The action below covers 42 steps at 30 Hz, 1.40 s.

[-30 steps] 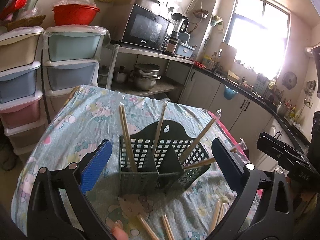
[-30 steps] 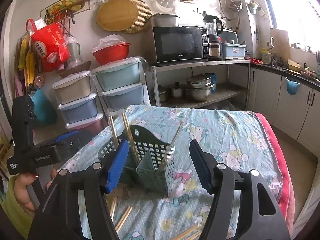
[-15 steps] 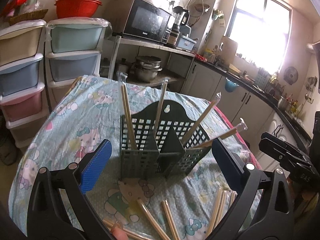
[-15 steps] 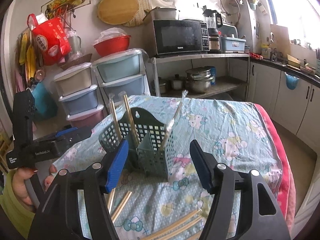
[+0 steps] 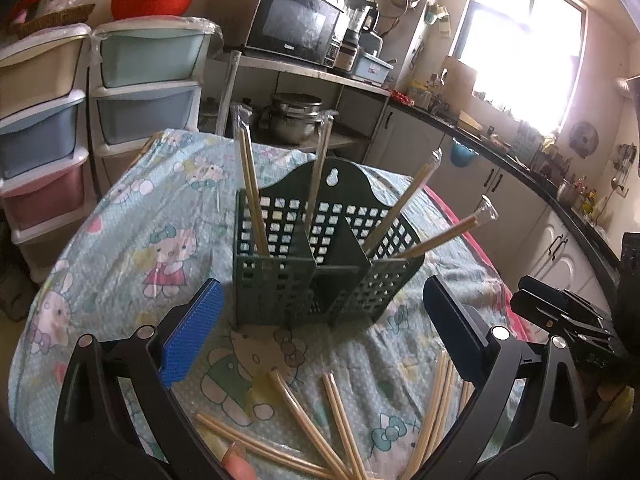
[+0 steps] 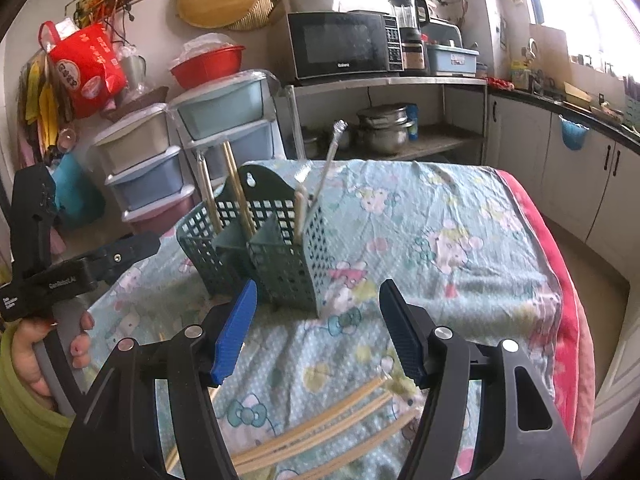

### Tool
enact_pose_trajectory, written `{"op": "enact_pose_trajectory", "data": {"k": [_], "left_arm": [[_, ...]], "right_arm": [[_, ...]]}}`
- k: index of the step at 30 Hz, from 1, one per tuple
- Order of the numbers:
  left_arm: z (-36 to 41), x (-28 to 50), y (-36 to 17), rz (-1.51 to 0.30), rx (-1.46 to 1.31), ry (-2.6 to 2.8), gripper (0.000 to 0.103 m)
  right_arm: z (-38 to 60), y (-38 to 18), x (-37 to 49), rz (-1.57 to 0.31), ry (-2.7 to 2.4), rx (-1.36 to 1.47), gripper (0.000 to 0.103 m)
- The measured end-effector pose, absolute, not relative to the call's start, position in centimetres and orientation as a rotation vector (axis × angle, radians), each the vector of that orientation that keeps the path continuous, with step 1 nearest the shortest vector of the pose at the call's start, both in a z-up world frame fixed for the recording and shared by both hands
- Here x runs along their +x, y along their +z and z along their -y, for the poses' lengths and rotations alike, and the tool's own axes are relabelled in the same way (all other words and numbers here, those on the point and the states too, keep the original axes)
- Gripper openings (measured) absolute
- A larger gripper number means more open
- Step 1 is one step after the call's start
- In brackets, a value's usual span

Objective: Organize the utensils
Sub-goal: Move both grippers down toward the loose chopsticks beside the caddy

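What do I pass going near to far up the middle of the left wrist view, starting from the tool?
Left tool → loose chopsticks on the tablecloth → green utensil holder → steel pots on the shelf → microwave.

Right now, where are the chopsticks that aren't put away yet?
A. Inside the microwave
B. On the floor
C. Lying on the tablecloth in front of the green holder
C: loose chopsticks lie flat on the tablecloth, in front of the green holder.

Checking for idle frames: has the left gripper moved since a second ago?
Yes. The left gripper has come down and tilted toward the table: the holder sits higher against the microwave, and more loose chopsticks show between its open jaws.
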<state>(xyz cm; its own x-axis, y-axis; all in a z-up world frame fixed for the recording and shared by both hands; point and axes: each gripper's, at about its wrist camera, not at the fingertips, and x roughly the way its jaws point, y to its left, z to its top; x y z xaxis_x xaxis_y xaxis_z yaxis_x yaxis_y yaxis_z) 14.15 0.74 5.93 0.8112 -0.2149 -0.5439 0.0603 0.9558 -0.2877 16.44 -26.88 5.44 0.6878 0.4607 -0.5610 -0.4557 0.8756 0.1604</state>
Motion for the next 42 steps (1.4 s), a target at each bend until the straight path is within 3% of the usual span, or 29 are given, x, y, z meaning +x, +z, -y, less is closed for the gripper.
{"op": "enact_pose_trajectory", "data": {"k": [12, 20, 32, 42], "left_arm": [[1.2, 13.9, 3.1, -0.698, -0.254, -0.213, 0.092], [3.1, 14.5, 0.6, -0.792, -0.263, -0.295, 0.07], [4.6, 15.4, -2.7, -0.911, -0.275, -0.346, 0.056], [5.2, 16.0, -4.0, -0.951, -0.24, -0.311, 0.054]], "right_arm": [[28.4, 3.3, 16.4, -0.686, 0.481, 0.017, 0.061], [29.9, 1.6, 16.6, -0.728, 0.449, 0.023, 0.06], [31.0, -2.0, 17.4, -0.841, 0.443, 0.021, 0.04], [31.1, -4.6, 18.6, -0.928, 0.46, 0.032, 0.032]]}}
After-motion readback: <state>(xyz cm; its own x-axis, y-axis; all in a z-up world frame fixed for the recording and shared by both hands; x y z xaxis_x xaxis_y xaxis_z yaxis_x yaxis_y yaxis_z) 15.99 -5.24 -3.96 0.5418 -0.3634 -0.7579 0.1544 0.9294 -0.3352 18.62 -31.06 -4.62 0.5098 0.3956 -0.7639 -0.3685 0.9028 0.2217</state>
